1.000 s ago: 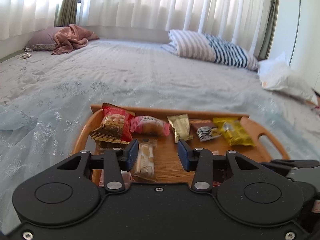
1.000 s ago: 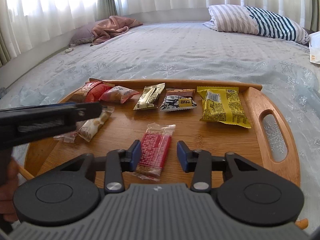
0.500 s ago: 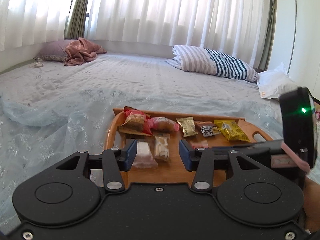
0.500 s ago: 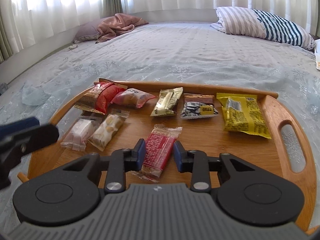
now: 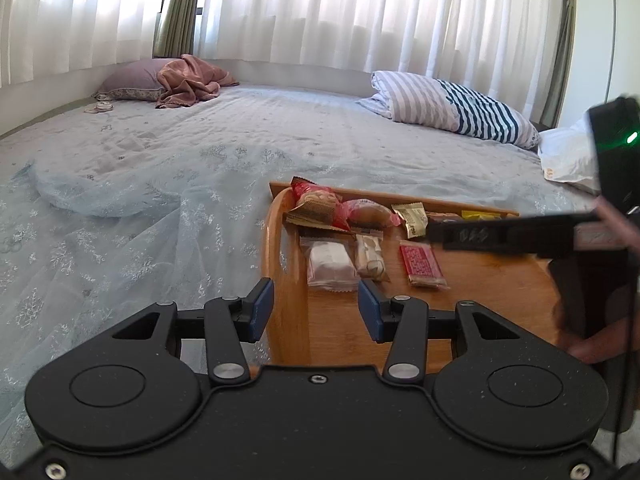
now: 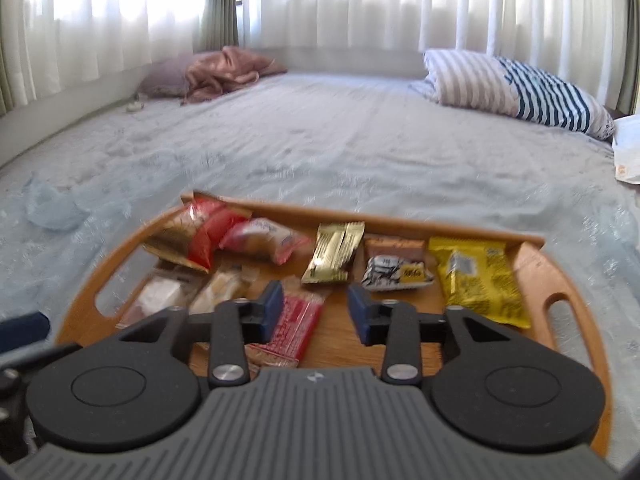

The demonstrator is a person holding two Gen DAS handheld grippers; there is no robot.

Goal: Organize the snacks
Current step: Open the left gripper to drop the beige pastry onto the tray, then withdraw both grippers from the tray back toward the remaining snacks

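Since a sec ago the left gripper [image 5: 316, 310] has slid off to the tray's left end; its blue pads [image 5: 259, 310] now straddle the rim w/ nothing between them, jaws parted and released. Right gripper [image 6: 314, 308] jaws have just been opening: the flat red-and-white patterned snack packet [image 6: 294, 328], squeezed between the pads half a sec back, now lies free on the tray. Its left edge sits just beside the left pad, and there's a clear gap to the right pad.

Oval wooden tray w/ cut-out handles [image 6: 560, 276] rests on the pale blue embroidered bedspread [image 5: 200, 160]. Back row on the tray, left to right in the right wrist view:
- red-and-gold crinkly bag [image 6: 196, 236]
- pink-wrapped round pastry [image 6: 262, 238]
- gold foil packet [image 6: 334, 252]
- brown wafer pack [image 6: 394, 246] w/ a black-white-yellow candy wrapper [image 6: 396, 274] just in front
- big yellow bag [image 6: 478, 278]

Front left: a clear-wrapped white cake [image 5: 330, 260] and a clear-wrapped beige biscuit [image 5: 370, 256], side by side. Red packet lies right of them.

Right wrist view is a bit motion-blurred. Striped pillow [image 5: 452, 106] and a crumpled pink blanket [image 5: 188, 80] lie far back on the bed, by white curtains [image 5: 360, 12].
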